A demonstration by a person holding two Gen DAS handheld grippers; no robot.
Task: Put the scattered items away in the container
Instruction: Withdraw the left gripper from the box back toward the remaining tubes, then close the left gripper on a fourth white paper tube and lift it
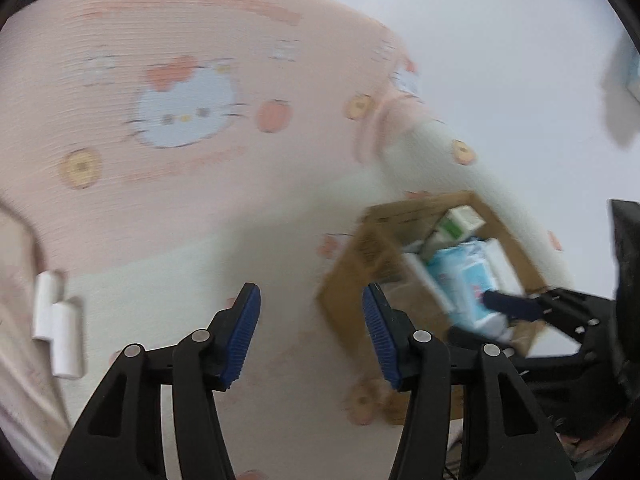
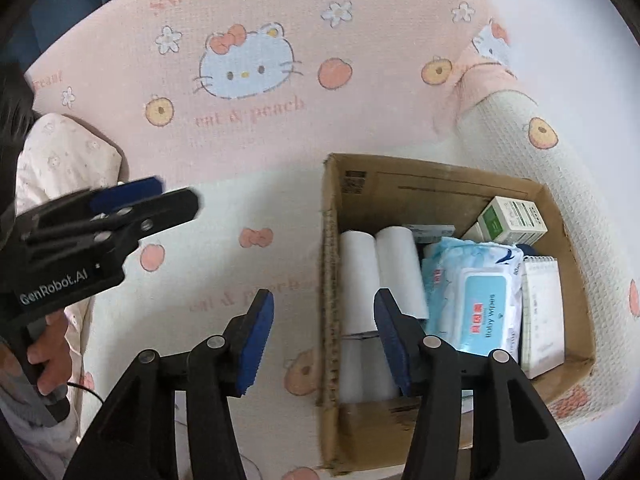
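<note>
1. A cardboard box [image 2: 452,184] is seen resting on a pink-and-cream cartoon-cat bedspread [image 2: 248,128], already filled with scattered items.
2. Two white paper rolls [image 2: 380,272], a pack of baby wipes [image 2: 480,308], a white notepad [image 2: 542,308] and a green-and-white carton [image 2: 512,220] are shown packed side by side inside it.
3. The right tool [image 2: 324,340] is held spread apart and empty above the box's near-left wall.
4. The left tool [image 1: 312,336] is likewise released, gripping nothing, over the bedspread just left of the box.
5. Two small white cylinders [image 1: 56,320] are seen at the left edge of the blurred left wrist view.
</note>
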